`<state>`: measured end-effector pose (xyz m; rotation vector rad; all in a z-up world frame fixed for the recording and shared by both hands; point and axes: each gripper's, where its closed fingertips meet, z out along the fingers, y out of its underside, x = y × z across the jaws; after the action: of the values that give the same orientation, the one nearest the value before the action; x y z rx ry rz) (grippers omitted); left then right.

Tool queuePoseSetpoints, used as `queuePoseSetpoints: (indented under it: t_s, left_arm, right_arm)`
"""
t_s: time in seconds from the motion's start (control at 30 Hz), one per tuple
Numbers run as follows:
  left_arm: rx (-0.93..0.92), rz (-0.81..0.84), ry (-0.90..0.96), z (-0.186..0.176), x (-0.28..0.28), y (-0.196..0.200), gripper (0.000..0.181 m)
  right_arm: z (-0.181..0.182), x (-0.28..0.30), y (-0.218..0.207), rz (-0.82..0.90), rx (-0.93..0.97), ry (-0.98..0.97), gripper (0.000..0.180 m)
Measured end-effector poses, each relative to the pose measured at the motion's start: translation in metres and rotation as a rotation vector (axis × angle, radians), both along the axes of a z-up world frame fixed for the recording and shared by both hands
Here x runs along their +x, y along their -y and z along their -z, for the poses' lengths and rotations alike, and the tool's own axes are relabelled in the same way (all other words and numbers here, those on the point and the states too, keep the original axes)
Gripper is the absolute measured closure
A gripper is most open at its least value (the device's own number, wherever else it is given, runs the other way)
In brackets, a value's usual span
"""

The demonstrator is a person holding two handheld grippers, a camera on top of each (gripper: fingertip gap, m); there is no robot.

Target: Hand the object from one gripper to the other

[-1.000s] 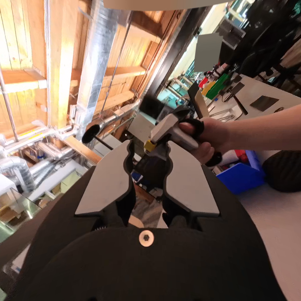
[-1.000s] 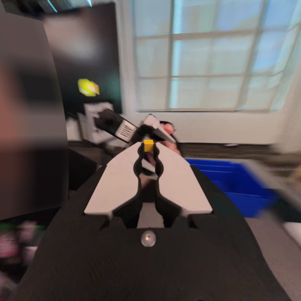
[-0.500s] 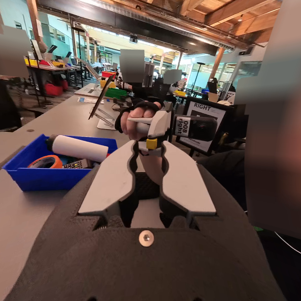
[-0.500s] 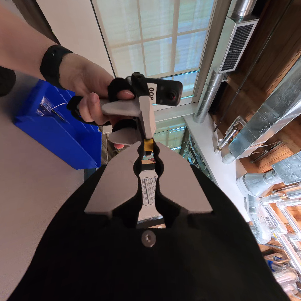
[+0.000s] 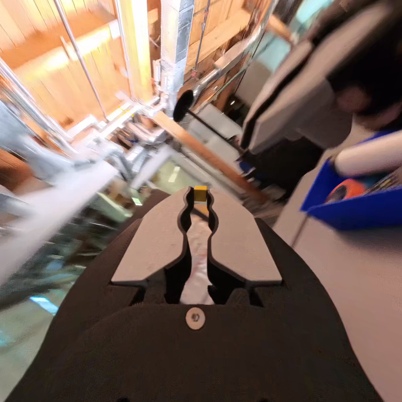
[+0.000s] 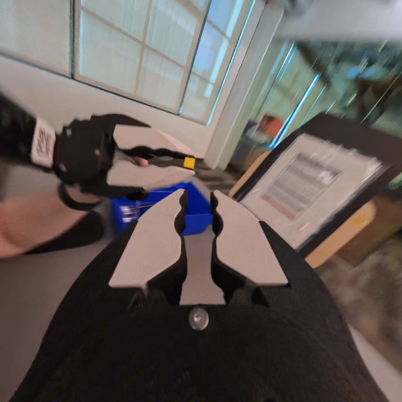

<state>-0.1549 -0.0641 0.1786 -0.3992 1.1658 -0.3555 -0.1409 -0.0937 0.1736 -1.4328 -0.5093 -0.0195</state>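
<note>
A small yellow cube (image 5: 200, 193) sits pinched between the tips of my left gripper (image 5: 199, 194), which is shut on it and held in the air. In the right wrist view the same cube (image 6: 189, 162) shows at the tip of the left gripper, up and to the left. My right gripper (image 6: 197, 195) is open and empty, its jaws a little apart, below and to the right of the cube. In the left wrist view the right gripper's fingers (image 5: 289, 121) appear blurred at the upper right, away from the cube.
A blue bin (image 5: 356, 208) with an orange tape roll (image 5: 345, 190) and a white roll (image 5: 369, 156) stands on the grey table (image 5: 348, 282). The bin (image 6: 195, 217) also shows ahead of my right gripper. A framed sign (image 6: 304, 187) leans at the right.
The yellow cube has passed from my right gripper to my left. The left gripper shut on it, the right one opened and drew back. Both views are blurred by motion.
</note>
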Motion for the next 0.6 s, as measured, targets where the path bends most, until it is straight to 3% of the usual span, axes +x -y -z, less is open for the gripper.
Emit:
queuePoseSetpoints:
  t_s: [0.03, 0.27, 0.5, 0.6]
  left_arm:
    - [0.088, -0.055, 0.003, 0.004, 0.003, 0.004, 0.17]
    - [0.286, -0.152, -0.019, 0.025, 0.023, 0.017, 0.171]
    - [0.311, -0.114, -0.034, 0.031, 0.026, 0.025, 0.171]
    - [0.182, 0.015, -0.04, 0.029, 0.023, 0.033, 0.168]
  right_arm:
    - [0.005, -0.003, -0.002, -0.022, -0.07, -0.065, 0.155]
    - [0.02, 0.003, -0.015, 0.155, -0.114, -0.024, 0.156]
    - [0.028, 0.0, -0.018, 0.073, -0.179, -0.061, 0.162]
    - [0.025, -0.003, -0.012, -0.018, -0.18, -0.057, 0.167]
